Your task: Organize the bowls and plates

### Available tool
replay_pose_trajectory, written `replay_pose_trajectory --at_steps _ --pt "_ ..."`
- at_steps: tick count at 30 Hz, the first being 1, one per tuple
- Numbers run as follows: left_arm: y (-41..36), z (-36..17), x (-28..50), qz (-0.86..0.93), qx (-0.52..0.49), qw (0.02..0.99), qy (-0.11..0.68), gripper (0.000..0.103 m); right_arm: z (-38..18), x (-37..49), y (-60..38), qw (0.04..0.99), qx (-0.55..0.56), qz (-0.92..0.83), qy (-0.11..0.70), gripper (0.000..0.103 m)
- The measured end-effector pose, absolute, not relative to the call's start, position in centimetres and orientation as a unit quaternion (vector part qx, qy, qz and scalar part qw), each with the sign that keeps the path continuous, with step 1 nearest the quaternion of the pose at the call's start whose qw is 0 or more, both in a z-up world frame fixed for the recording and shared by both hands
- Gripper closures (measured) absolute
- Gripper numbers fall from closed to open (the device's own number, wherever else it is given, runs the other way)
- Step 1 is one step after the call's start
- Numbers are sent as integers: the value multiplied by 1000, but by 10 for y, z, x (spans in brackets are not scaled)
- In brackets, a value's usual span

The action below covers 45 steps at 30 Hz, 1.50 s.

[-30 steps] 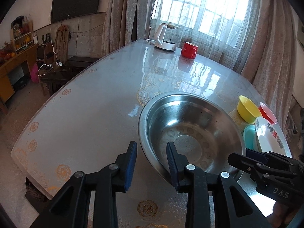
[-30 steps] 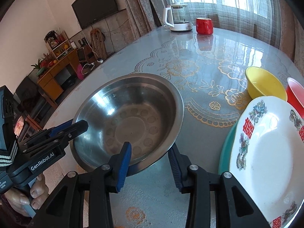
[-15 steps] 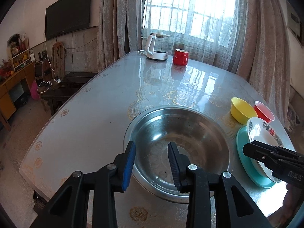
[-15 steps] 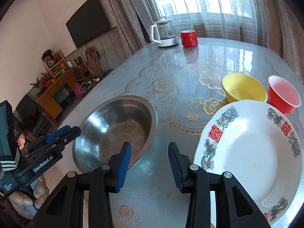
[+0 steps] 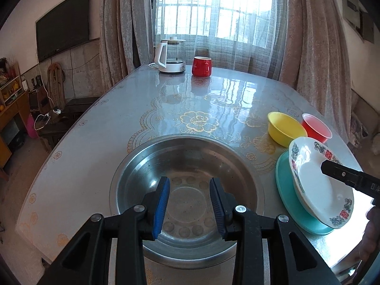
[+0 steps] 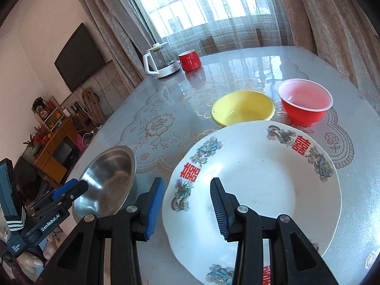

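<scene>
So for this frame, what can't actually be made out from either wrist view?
- Teal plate: left wrist view shows only its left rim; the white plate covers the rest. The right wrist view hides it completely.
- Steel bowl: its near rim is behind the left gripper.
- White plate's near edge: behind the right gripper in the right wrist view.
- Whether the white plate is tilted or lying flat: unclear.
</scene>
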<state>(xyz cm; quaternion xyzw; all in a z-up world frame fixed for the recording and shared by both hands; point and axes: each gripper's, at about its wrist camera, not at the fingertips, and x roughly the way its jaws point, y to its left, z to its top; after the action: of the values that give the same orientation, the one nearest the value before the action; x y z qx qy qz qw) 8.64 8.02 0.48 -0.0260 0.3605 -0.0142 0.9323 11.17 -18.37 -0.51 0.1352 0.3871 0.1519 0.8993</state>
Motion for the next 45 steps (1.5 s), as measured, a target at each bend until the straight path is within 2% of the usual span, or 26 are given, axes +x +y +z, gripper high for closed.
replay_pose_trajectory --at_steps 12,21,33,36,45 --pt "39 11 117 -50 -21 927 371 67 -5 132 -243 895 205 90 386 62" --pt "21 19 155 -88 -61 910 402 67 1 165 -259 892 219 71 389 62" --pt "-15 24 217 -136 -90 890 425 68 -19 228 -271 867 252 47 428 75" --pt "-21 20 234 -143 -101 881 439 71 -26 239 -272 861 257 38 438 77" --pt "-38 2 271 -151 -130 858 474 72 -38 251 -273 852 262 33 453 83"
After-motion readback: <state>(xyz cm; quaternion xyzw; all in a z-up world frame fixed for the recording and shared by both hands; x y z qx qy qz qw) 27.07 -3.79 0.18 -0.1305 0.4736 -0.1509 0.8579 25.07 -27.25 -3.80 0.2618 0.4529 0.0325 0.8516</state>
